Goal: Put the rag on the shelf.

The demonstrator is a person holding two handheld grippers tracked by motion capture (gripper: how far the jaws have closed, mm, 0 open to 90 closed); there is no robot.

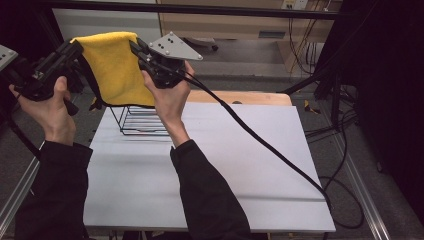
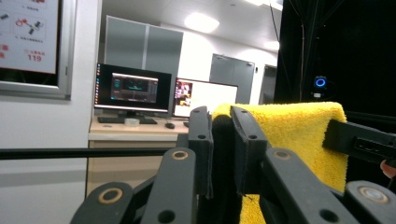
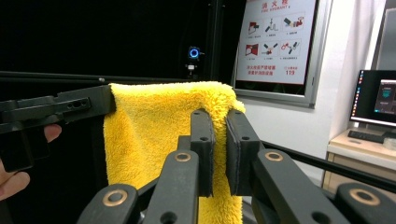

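A yellow towel point(image 1: 117, 70) hangs stretched between my two grippers, raised above the table's far left. My left gripper point(image 1: 76, 47) is shut on its left top corner, and my right gripper point(image 1: 136, 48) is shut on its right top corner. In the left gripper view the jaws point(image 2: 219, 119) pinch the towel's point(image 2: 299, 130) edge, and the right gripper point(image 2: 359, 140) grips the far corner. In the right gripper view the jaws point(image 3: 219, 119) pinch the towel point(image 3: 154, 130), with the left gripper point(image 3: 60, 109) on the opposite corner. The cloth's lower part hangs loose.
A black wire rack point(image 1: 140, 121) stands on the white table point(image 1: 225, 165) right under the towel. The right gripper's cable point(image 1: 260, 142) trails across the table to its right edge. A metal frame rail runs along the left side. Desks with monitors point(image 2: 133, 88) stand beyond.
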